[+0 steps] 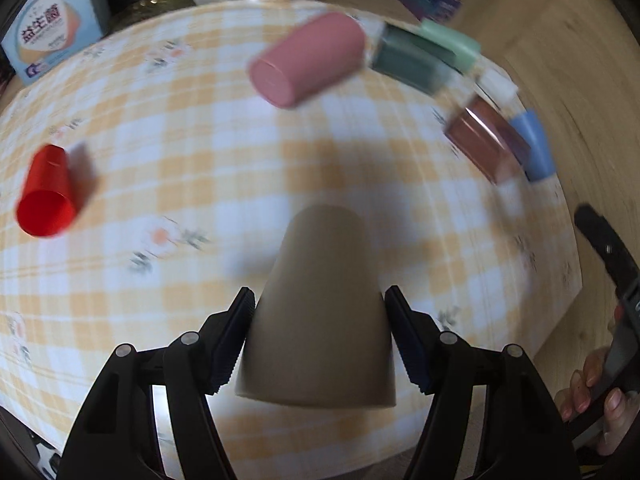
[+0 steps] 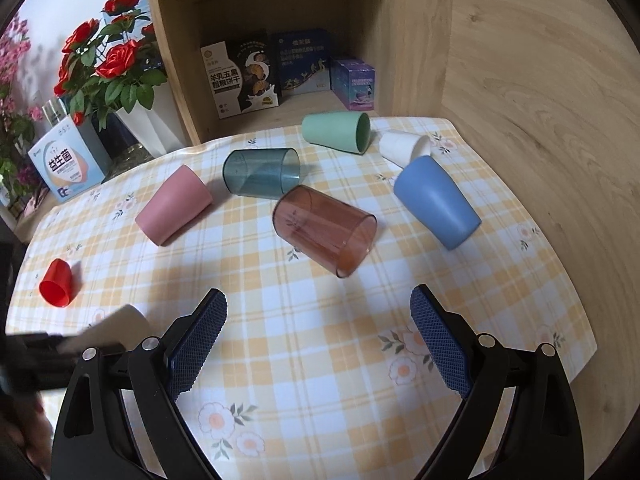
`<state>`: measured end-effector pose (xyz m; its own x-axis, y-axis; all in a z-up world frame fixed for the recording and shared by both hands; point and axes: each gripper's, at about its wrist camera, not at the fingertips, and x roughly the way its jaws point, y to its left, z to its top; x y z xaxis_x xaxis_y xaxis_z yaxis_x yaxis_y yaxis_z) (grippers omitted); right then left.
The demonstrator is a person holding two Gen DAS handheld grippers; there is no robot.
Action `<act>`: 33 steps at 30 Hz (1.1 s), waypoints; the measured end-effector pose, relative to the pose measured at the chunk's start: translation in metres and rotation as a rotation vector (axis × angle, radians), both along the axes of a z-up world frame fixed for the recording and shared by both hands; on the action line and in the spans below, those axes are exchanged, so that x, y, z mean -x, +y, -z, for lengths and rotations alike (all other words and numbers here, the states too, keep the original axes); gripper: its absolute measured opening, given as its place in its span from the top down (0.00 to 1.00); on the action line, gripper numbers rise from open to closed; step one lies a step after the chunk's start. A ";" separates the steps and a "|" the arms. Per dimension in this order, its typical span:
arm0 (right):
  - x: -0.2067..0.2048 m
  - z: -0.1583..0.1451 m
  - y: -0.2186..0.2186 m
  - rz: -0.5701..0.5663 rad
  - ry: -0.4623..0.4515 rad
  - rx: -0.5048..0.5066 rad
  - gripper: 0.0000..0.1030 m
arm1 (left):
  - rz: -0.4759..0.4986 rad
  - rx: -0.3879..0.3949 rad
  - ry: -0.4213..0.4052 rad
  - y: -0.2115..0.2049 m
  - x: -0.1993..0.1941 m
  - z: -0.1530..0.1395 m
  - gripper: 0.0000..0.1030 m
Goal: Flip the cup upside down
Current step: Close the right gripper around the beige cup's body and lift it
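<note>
Beside roses (image 2: 108,60) — box (image 2: 66,160) "益生菌"

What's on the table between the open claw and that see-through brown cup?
Nothing. In the right wrist view, only bare checked tablecloth lies between the right gripper and the brown transparent cup lying on its side.

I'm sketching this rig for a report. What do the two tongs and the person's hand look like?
Both the left tongs and the right tongs are black plastic linkages with round silver pivot pins, and each finger carries a dark blue ribbed pad. No cables or markings show. The bare hand has natural, unpainted nails.
</note>
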<state>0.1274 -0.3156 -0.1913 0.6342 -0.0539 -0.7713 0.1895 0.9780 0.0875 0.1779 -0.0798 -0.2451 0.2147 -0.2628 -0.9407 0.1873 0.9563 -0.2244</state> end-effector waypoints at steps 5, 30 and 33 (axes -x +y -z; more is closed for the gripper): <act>0.010 -0.001 -0.007 0.015 -0.002 -0.010 0.12 | 0.031 0.036 0.054 -0.022 0.019 0.017 0.37; 0.016 0.002 0.020 -0.078 0.072 -0.124 0.12 | -0.122 0.074 -0.272 0.063 0.050 -0.051 0.13; 0.011 0.005 0.029 -0.097 0.098 -0.136 0.12 | -0.162 0.023 -0.324 0.083 0.055 -0.052 0.13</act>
